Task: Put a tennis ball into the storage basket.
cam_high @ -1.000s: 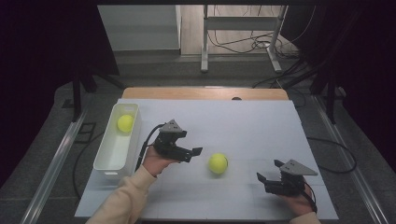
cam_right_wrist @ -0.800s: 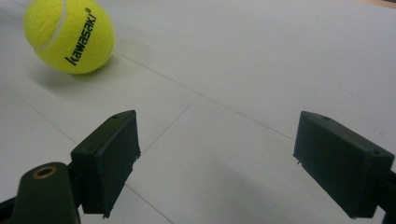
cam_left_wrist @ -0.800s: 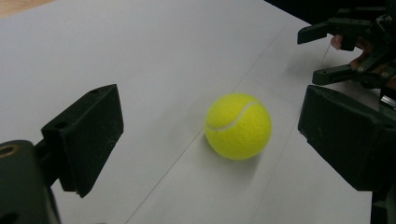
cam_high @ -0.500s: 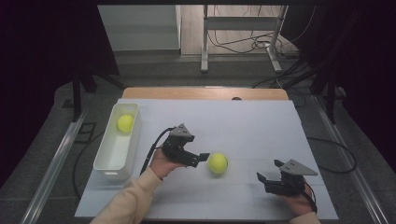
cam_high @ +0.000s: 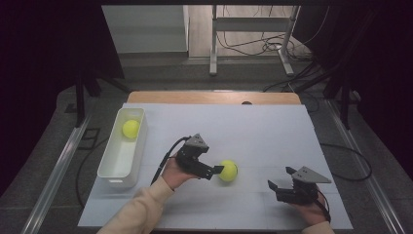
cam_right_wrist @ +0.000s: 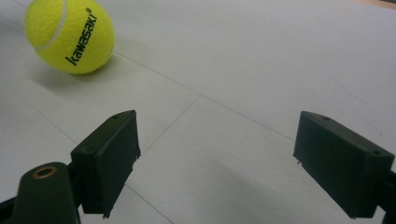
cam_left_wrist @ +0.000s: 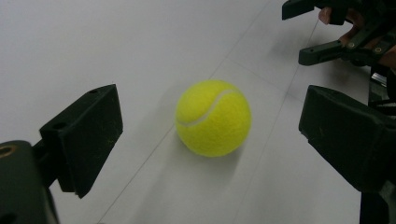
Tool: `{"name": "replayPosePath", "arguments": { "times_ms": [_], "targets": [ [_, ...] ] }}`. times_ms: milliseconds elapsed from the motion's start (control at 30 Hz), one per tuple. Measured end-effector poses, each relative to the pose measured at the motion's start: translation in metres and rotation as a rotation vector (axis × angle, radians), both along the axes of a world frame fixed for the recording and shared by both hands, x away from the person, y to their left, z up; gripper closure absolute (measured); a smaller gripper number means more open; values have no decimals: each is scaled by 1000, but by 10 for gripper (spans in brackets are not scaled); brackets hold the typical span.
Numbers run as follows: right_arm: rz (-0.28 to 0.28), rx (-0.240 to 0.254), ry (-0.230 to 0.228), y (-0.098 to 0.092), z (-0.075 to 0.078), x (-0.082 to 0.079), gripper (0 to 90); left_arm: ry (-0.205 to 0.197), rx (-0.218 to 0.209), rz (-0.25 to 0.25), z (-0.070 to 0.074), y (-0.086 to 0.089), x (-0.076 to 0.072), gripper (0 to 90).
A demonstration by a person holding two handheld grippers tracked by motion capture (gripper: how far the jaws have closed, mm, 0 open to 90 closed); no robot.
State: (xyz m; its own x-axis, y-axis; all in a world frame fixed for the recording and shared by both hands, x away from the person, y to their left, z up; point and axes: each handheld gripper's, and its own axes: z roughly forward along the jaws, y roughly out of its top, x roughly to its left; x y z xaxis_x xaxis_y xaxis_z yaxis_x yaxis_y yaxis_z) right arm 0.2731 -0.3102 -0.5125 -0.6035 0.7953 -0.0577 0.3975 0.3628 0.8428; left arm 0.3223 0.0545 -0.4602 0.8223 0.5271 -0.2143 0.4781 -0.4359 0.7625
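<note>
Fuzzy yellow tennis ball (cam_left_wrist: 213, 117) between the left gripper's (cam_left_wrist: 210, 135) wide-open matte black jaws.

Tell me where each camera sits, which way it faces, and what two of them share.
High view: above the person's side, looking forward and down at the table; both forearms enter from below.
Left gripper view: rides the left claw, looking between its open jaws at the tennis ball.
Right gripper view: rides the right claw, facing the mat, jaws open.
Shared: that ball, lying bare on the mat.
</note>
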Motion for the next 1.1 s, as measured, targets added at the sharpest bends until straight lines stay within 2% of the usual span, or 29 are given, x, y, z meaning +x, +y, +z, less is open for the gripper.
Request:
{"name": "replayPosePath", "arguments": {
  "times_ms": [767, 1100],
  "targets": [
    [2, -5, -1, 0, 0, -1, 146, 43, 73, -59, -17, -25, -1, 56],
    [3, -5, 0, 0, -1, 0, 146, 68, 103, -64, -28, -35, 3, 46]
  ]
}}
